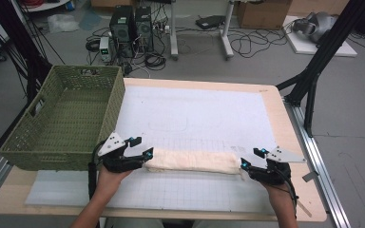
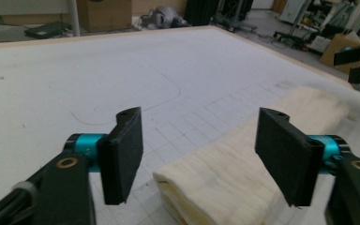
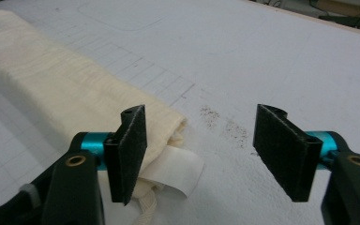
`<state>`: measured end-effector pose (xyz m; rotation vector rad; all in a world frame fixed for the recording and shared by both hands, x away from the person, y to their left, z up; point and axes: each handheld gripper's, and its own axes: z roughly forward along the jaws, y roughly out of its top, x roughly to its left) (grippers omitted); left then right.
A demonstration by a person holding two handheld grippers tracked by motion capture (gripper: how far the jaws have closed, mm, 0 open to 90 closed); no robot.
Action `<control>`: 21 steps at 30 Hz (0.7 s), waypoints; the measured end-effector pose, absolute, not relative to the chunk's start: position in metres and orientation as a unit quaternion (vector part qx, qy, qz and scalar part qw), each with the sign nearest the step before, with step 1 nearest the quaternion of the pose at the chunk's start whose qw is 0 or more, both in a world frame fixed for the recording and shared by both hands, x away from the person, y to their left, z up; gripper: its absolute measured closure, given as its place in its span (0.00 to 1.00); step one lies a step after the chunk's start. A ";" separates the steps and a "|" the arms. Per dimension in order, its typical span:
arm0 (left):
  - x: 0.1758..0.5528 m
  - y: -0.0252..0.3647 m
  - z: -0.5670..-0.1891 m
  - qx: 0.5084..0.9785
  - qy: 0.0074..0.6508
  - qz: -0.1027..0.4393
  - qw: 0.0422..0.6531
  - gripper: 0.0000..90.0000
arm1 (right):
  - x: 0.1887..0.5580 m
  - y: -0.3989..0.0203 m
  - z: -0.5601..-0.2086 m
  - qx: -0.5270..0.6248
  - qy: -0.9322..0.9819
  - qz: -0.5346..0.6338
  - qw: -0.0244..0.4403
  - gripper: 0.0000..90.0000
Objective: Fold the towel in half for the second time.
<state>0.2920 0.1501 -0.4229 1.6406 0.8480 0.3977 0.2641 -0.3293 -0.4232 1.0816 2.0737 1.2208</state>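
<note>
A cream cloth [image 1: 192, 162], folded into a long strip, lies across the near part of the white gridded mat [image 1: 195, 114]. My left gripper [image 1: 142, 147] is at the strip's left end. In the left gripper view its jaws [image 2: 201, 154] stand wide apart, with the cloth's end [image 2: 234, 173] lying below and between them, untouched. My right gripper [image 1: 251, 158] is at the strip's right end. In the right gripper view it is open [image 3: 201, 150]: the cloth [image 3: 51, 89] and its white label [image 3: 180, 173] lie by the left jaw, and bare mat lies between the pads.
A green woven basket [image 1: 47, 159] stands at the table's left side, close behind my left gripper. The wooden table edge [image 1: 294, 142] runs just right of my right gripper. Beyond the table, cables, computer towers and black frame legs stand on the floor.
</note>
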 end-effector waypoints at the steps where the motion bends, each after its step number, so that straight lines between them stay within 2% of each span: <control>1: 0.292 0.151 -0.422 0.698 0.368 0.173 0.589 0.30 | 0.264 -0.330 -0.423 0.401 0.759 0.449 0.248 0.35; 5: 0.292 0.153 -0.418 0.690 0.366 0.188 0.595 0.19 | 0.260 -0.332 -0.421 0.417 0.752 0.435 0.267 0.25; 14: 0.294 0.153 -0.418 0.693 0.362 0.185 0.595 0.19 | 0.255 -0.343 -0.420 0.456 0.730 0.421 0.286 0.13; 21: 0.295 0.156 -0.418 0.693 0.365 0.180 0.595 0.20 | 0.258 -0.345 -0.421 0.465 0.724 0.423 0.285 0.13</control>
